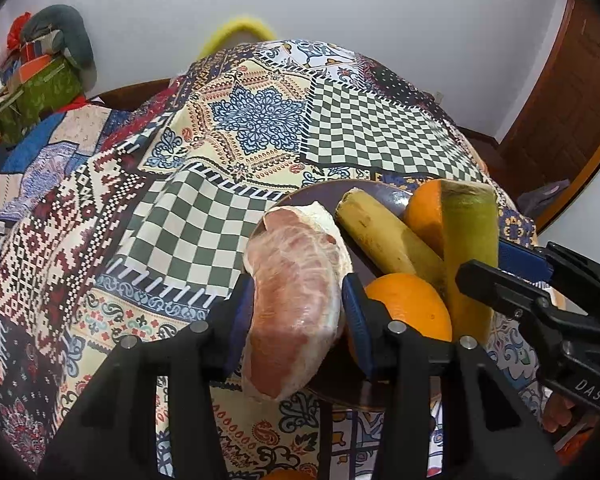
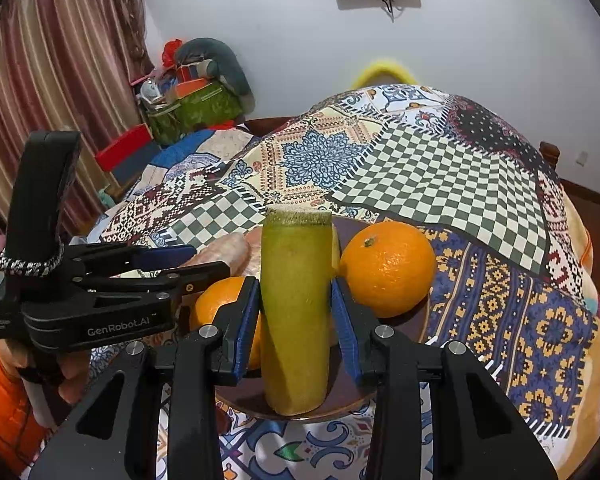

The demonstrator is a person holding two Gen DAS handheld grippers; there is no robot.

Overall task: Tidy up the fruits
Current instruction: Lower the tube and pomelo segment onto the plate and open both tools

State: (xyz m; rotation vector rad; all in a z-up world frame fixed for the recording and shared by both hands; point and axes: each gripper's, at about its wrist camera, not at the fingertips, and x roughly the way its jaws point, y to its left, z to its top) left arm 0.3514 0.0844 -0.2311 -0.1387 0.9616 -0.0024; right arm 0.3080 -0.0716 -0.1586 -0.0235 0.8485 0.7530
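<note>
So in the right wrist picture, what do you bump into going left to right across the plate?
The other tool poking in, then the smaller orange, then the green cut stalk held upright in this tool, then the big orange, all over the dark plate.

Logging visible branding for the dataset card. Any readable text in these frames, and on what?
"GenRobot.AI": white print on the side of the black left gripper, right wrist view.
"DAS": white letters, cut off at the frame edge, on the black right gripper, left wrist view.
A small white label at the left gripper's rear end is too blurred to read.
</note>
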